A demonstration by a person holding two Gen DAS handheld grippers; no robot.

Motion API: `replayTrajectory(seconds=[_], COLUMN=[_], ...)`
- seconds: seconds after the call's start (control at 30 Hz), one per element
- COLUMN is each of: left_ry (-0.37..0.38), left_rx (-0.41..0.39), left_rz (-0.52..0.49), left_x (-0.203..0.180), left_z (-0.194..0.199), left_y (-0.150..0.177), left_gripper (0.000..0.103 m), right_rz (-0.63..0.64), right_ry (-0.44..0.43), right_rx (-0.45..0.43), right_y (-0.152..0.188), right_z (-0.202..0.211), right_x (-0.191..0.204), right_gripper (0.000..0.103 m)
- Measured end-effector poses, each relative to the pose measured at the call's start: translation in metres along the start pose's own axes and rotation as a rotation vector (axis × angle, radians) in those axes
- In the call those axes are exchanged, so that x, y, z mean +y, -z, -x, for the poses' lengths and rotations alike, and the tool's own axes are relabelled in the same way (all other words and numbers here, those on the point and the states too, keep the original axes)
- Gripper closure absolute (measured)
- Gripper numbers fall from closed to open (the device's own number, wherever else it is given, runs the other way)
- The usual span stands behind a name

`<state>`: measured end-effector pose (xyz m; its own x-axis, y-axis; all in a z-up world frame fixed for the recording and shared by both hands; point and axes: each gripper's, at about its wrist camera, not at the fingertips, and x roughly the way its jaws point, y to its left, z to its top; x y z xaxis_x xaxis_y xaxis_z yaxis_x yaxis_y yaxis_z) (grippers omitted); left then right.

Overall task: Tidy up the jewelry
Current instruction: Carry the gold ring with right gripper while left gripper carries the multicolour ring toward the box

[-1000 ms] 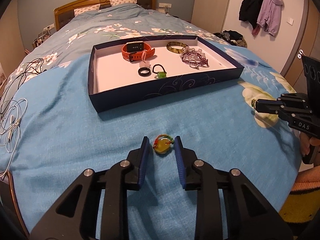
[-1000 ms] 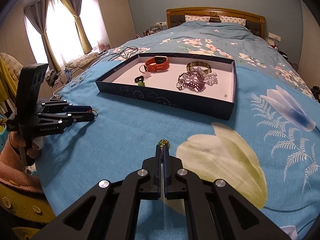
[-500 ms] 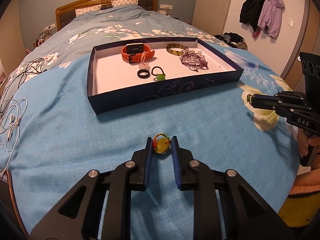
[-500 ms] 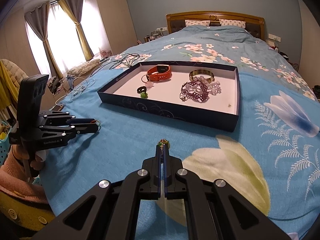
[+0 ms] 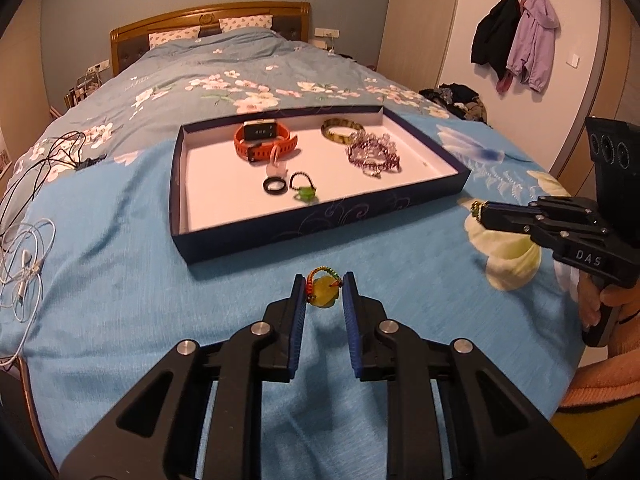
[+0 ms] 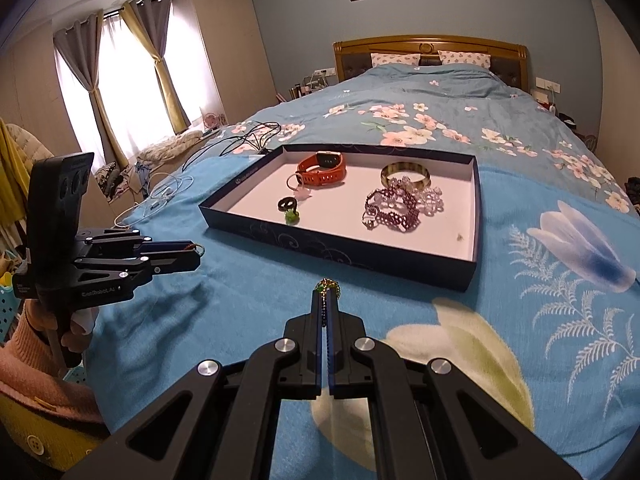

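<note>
My left gripper (image 5: 323, 294) is shut on a yellow stone ring with a red-green cord (image 5: 322, 292) and holds it above the blue bedspread. It shows from the side in the right wrist view (image 6: 191, 253). My right gripper (image 6: 326, 294) is shut on a small gold and green beaded piece (image 6: 328, 285), also seen in the left wrist view (image 5: 476, 210). Ahead lies a dark blue tray (image 5: 312, 222) (image 6: 340, 246) holding an orange watch (image 5: 264, 140), a green bangle (image 5: 342, 130), purple bead bracelets (image 5: 372, 154), a black ring (image 5: 275, 186) and a green ring (image 5: 306, 193).
White earphone cables (image 5: 24, 264) and black cables (image 5: 44, 160) lie on the bed at the left. The bed's front edge is just below both grippers. Coats (image 5: 516, 40) hang on the right wall.
My left gripper's fingers have closed onto the yellow ring and lifted it off the bedspread. Both grippers have risen and moved closer to the tray.
</note>
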<state>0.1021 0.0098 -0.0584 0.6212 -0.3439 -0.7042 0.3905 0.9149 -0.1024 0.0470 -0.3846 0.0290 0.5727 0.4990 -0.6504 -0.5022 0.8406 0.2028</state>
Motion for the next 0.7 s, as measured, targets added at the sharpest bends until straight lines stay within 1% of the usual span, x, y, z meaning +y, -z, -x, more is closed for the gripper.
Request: replayTrajectory(seconds=[0.2, 0.7], left_ry=[0.010, 0.018], left_rx=[-0.030, -0.060], left_rz=[-0.003, -0.016], left_x=[-0.004, -0.010], left_z=[0.005, 0.008], left_y=[-0.007, -0.020], left_gripper=[0.084, 0.084], right_rz=[-0.001, 0.009], right_ry=[-0.005, -0.001], right_rx=[-0.016, -0.047], right_y=[-0.005, -0.017], right_z=[0.001, 0.000], right_x=[0.000, -0.003], right_gripper=[0.102, 0.102])
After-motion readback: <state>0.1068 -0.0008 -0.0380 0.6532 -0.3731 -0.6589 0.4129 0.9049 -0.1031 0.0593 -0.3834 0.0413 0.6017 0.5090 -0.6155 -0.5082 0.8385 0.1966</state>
